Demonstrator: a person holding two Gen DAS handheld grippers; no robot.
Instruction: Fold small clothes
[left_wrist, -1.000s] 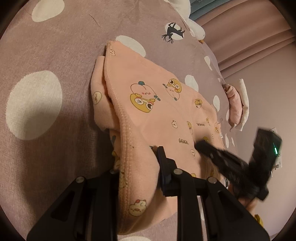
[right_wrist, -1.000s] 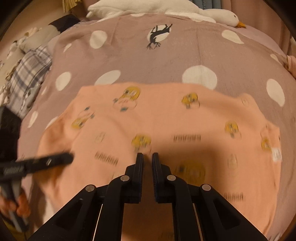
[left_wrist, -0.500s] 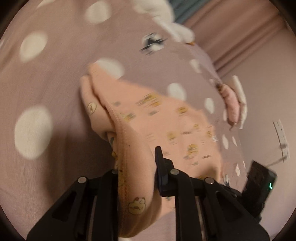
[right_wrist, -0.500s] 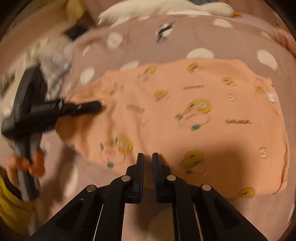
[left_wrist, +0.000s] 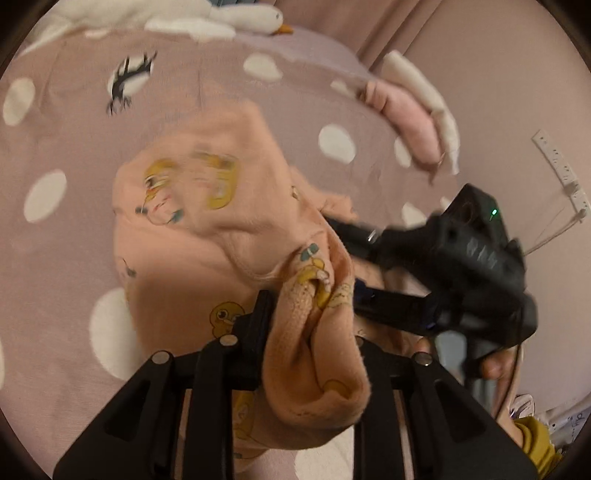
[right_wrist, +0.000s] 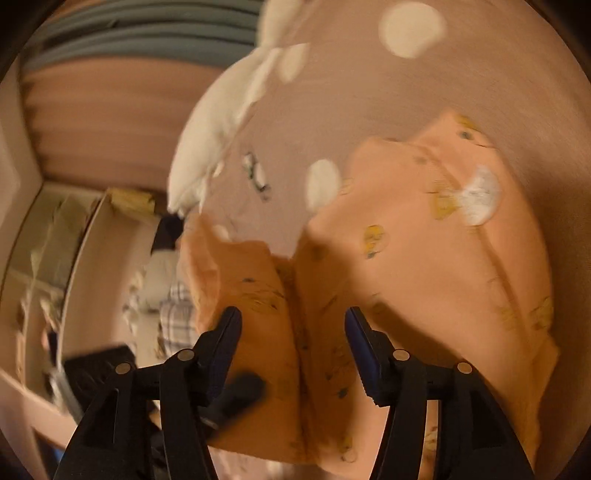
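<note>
Above the dotted blanket (left_wrist: 66, 258), peach garment (left_wrist: 192, 251) now lifted, pinched in left tool (left_wrist: 310, 317), right tool (right_wrist: 293, 332) newly spread wide

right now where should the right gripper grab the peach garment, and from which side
The peach garment hangs lifted, bunched in the left gripper. Between the right gripper's open jaws runs a vertical fold ridge. Probably best to pinch that ridge, coming straight ahead along the fingers: it is a firm doubled edge, already centred there.

Gap between left gripper (left_wrist: 308, 314) fingers plugged by bunched peach garment (left_wrist: 207, 229); right gripper (right_wrist: 293, 354) fingers straddle its fold (spread wide), bedspread (left_wrist: 74, 125) ahead.
</note>
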